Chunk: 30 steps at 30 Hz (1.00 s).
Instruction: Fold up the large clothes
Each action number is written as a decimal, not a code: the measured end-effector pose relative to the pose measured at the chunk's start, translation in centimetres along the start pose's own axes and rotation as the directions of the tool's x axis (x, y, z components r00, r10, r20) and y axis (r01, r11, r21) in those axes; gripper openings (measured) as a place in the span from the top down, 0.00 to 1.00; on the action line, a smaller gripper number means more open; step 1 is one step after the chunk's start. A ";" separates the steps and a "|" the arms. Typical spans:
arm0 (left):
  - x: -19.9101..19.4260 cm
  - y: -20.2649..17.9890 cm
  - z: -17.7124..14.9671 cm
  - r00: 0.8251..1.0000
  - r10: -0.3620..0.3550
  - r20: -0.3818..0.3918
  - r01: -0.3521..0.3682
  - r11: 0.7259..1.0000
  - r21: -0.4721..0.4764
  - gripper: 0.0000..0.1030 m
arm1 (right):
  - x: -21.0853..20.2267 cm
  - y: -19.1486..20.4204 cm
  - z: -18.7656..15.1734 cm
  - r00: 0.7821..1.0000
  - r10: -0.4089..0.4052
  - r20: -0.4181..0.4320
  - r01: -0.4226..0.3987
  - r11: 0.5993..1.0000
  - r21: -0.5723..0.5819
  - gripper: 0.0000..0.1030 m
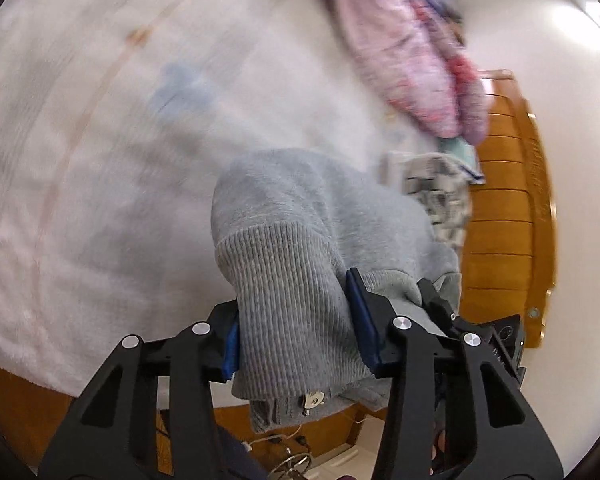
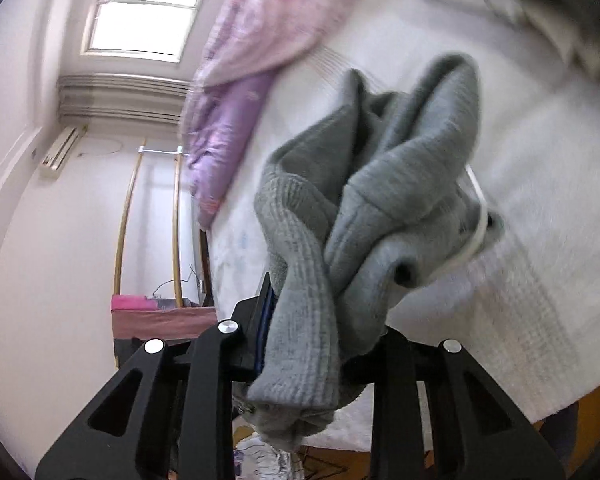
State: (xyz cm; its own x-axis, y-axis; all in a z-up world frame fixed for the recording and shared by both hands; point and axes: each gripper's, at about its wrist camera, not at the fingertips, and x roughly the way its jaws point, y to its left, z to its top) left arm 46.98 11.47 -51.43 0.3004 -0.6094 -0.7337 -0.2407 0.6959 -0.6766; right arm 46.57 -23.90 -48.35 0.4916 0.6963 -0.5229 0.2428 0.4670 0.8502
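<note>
Grey sweatshirt (image 1: pixel 300 248): you hold this garment in both grippers above the white bedspread (image 1: pixel 100 160).

Left gripper (image 1: pixel 296 316): its jaws are clamped on a ribbed knit band of the sweatshirt. The blue pads (image 1: pixel 362 316) press the ribbing from both sides. The rest of the fabric bunches forward and to the right of the fingers, and a metal snap (image 1: pixel 312 400) shows on the fabric hanging below the jaws.

Right gripper (image 2: pixel 312 320): its jaws are likewise closed on a ribbed band, which drapes down over the fingers. Beyond them the sweatshirt (image 2: pixel 380 180) rises in a twisted, rumpled mass, with a white drawcord (image 2: pixel 478 216) looping along its right side.

Surroundings: a pink and purple quilt (image 2: pixel 236 92) lies along the far edge of the bed. A window (image 2: pixel 148 12) sits above it in the right wrist view. A wooden bed frame (image 1: pixel 508 208) borders the bedspread in the left wrist view. Both views are motion-blurred away from the grippers.
</note>
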 end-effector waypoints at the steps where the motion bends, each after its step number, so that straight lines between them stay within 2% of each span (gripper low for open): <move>1: -0.8 -2.2 0.2 1.000 -0.015 0.012 0.015 0.999 0.042 0.56 | -1.3 1.0 0.5 1.000 0.014 0.017 -0.013 1.000 -0.016 0.76; 4: -2.3 -8.0 0.2 0.997 -0.054 0.054 0.046 0.989 0.143 0.56 | -5.1 3.8 2.6 0.996 0.060 0.064 -0.056 0.996 -0.063 0.76; 7: -2.1 -13.9 0.1 0.991 -0.096 0.091 0.074 0.972 0.221 0.56 | -8.8 5.5 4.8 0.990 0.097 0.102 -0.085 0.990 -0.114 0.76; 9: -1.0 -17.5 -0.1 0.986 -0.117 0.116 0.083 0.961 0.263 0.56 | -11.6 6.2 8.0 0.984 0.121 0.129 -0.101 0.983 -0.151 0.76; 12: 3.0 -24.2 0.0 0.978 -0.142 0.153 0.087 0.944 0.320 0.56 | -14.7 5.9 13.5 0.980 0.129 0.153 -0.097 0.975 -0.201 0.76; 16: 9.0 -30.9 0.1 0.963 -0.181 0.198 0.108 0.937 0.333 0.56 | -18.6 3.9 21.8 0.972 0.166 0.168 -0.122 0.962 -0.246 0.76; 18: 12.1 -34.1 0.1 0.955 -0.195 0.225 0.107 0.930 0.351 0.56 | -20.6 2.3 25.9 0.965 0.195 0.176 -0.142 0.951 -0.275 0.76; 20: 15.2 -36.7 -0.1 0.945 -0.193 0.265 0.077 0.916 0.393 0.56 | -21.9 -0.1 29.3 0.961 0.224 0.165 -0.170 0.942 -0.289 0.76; 22: 18.2 -38.3 -0.9 0.945 -0.155 0.288 0.015 0.900 0.435 0.56 | -22.2 -3.7 32.3 0.977 0.156 0.143 -0.118 0.962 -0.248 0.74; 23: 20.8 -38.9 -1.7 0.949 -0.107 0.298 -0.045 0.885 0.462 0.56 | -22.3 -5.6 33.1 0.984 0.117 0.131 -0.086 0.971 -0.223 0.74; 25: 25.5 -39.6 -1.9 0.964 0.000 0.267 -0.132 0.869 0.476 0.56 | -21.6 -10.2 34.1 0.995 0.002 0.104 0.015 0.988 -0.156 0.73; 27: 29.8 -39.2 -2.1 0.973 0.106 0.204 -0.191 0.865 0.463 0.56 | -20.2 -14.1 34.6 0.994 -0.105 0.041 0.108 0.991 -0.082 0.73; 28: 31.9 -38.8 -2.6 0.971 0.156 0.181 -0.223 0.860 0.459 0.56 | -19.4 -15.7 34.7 0.987 -0.158 -0.003 0.157 0.987 -0.039 0.73; 30: 33.6 -38.6 -3.4 0.967 0.200 0.158 -0.251 0.853 0.458 0.52 | -18.4 -18.4 34.7 0.974 -0.214 -0.069 0.216 0.976 0.024 0.72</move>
State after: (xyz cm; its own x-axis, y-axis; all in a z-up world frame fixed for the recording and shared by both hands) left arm 63.26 -37.18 -50.14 0.3878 -0.3900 -0.8352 0.1417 0.9206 -0.3640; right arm 62.07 -64.20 -52.32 0.3694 0.6163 -0.6955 0.3633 0.5930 0.7185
